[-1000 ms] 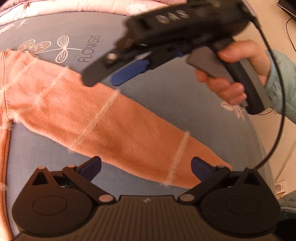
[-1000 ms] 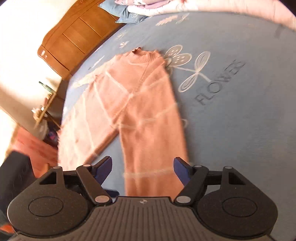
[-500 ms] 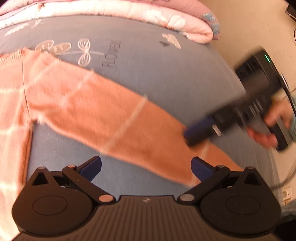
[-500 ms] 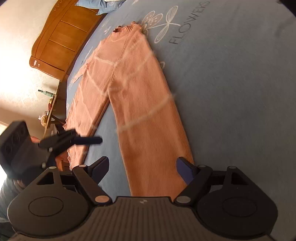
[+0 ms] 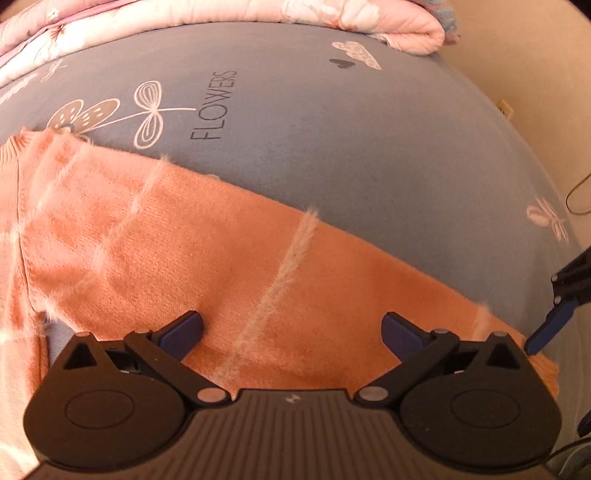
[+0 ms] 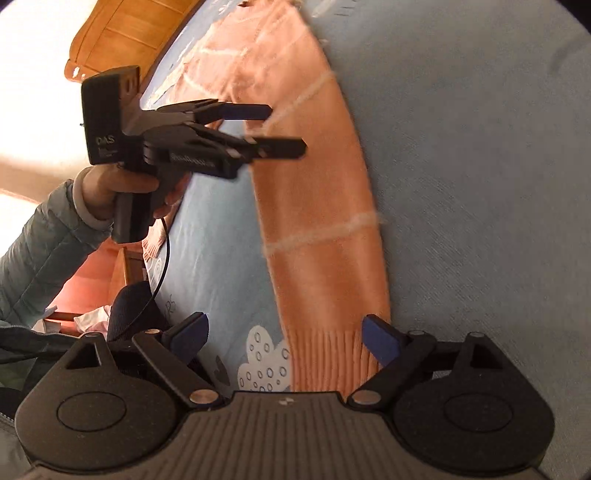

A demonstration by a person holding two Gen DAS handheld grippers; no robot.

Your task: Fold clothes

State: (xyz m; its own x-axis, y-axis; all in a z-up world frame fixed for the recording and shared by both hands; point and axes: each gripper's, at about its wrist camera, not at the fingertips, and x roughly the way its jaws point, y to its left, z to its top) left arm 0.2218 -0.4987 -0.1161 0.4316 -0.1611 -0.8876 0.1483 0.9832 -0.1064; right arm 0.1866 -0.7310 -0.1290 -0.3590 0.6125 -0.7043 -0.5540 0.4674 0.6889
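An orange sweater with pale fuzzy stripes lies flat on the grey-blue bed sheet (image 5: 332, 147). Its long sleeve (image 5: 221, 266) runs from upper left to lower right. My left gripper (image 5: 291, 328) is open, low over the middle of that sleeve, with nothing gripped. One blue fingertip (image 5: 545, 334) of the right gripper shows at the right edge by the cuff. In the right wrist view the ribbed cuff (image 6: 325, 354) lies under my right gripper (image 6: 284, 332), whose jaws are opening and press on nothing. Further up the sleeve (image 6: 317, 221), a hand holds the left gripper (image 6: 282, 128).
A folded pink quilt (image 5: 332, 14) lies along the far side of the bed. A wooden headboard (image 6: 122, 40) stands at the upper left. The bed's right edge drops to a beige floor with a cable (image 5: 580, 192). A sleeved arm (image 6: 40, 240) and clutter sit left of the bed.
The right gripper swept from above the sleeve out to its cuff end and its jaws widened. The left gripper came lower and closer to the sleeve's middle.
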